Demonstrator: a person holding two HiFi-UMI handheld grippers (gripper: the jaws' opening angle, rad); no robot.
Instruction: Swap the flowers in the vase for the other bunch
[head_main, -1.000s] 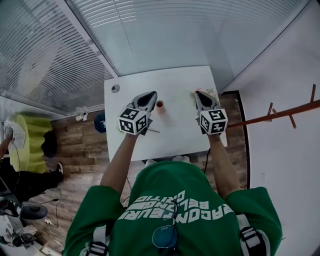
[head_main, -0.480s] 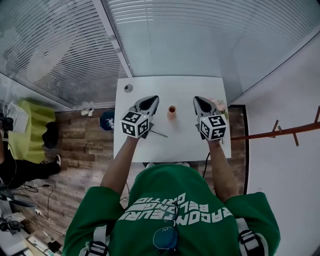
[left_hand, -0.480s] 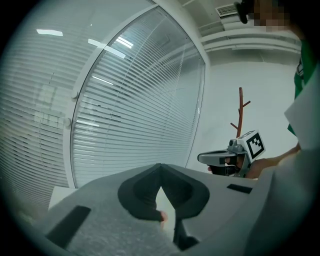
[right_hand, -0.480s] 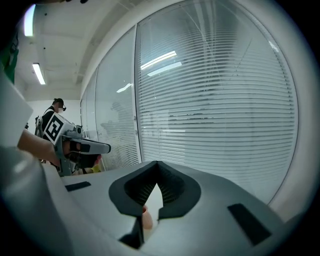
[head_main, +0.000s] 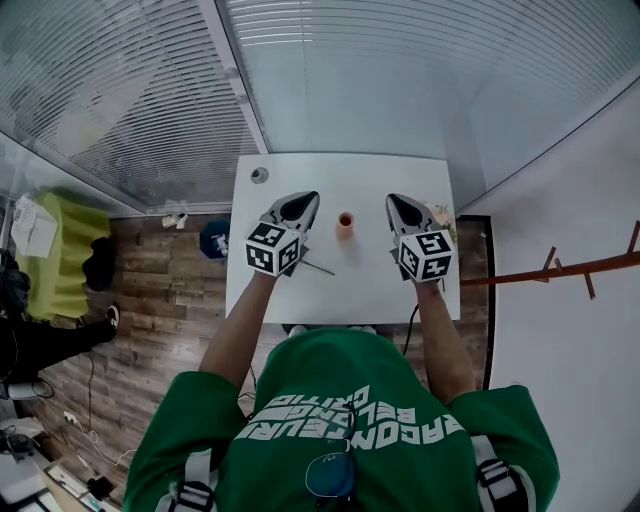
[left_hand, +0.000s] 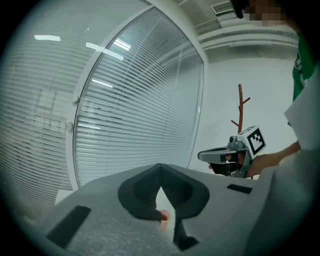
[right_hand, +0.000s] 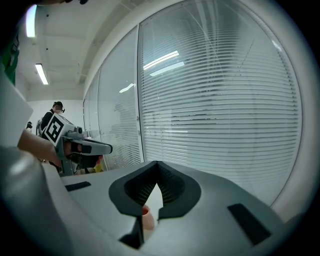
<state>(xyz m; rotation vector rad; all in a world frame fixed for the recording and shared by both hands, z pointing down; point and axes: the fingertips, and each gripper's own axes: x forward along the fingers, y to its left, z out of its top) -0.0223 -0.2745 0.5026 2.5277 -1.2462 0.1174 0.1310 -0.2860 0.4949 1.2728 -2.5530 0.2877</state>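
A small orange vase (head_main: 345, 223) stands in the middle of the white table (head_main: 350, 285), and no flowers show in it. My left gripper (head_main: 297, 207) hovers left of the vase and my right gripper (head_main: 398, 208) right of it, both shut and holding nothing. A pale pink bunch of flowers (head_main: 441, 216) lies at the table's right edge, partly hidden by the right gripper. A thin stem (head_main: 318, 267) sticks out from under the left gripper's cube. The vase (left_hand: 164, 216) peeks through the closed jaws in the left gripper view, and the vase (right_hand: 146, 215) does too in the right gripper view.
A small round object (head_main: 260, 175) sits at the table's far left corner. Glass walls with blinds (head_main: 330, 70) close off the far side. A brown coat stand (head_main: 560, 268) is at the right. Wooden floor (head_main: 150, 290) and a blue item (head_main: 214, 240) lie left of the table.
Both grippers have shifted left relative to the vase, so it now stands midway between them instead of beside the left tip. Little has moved in the last half second.
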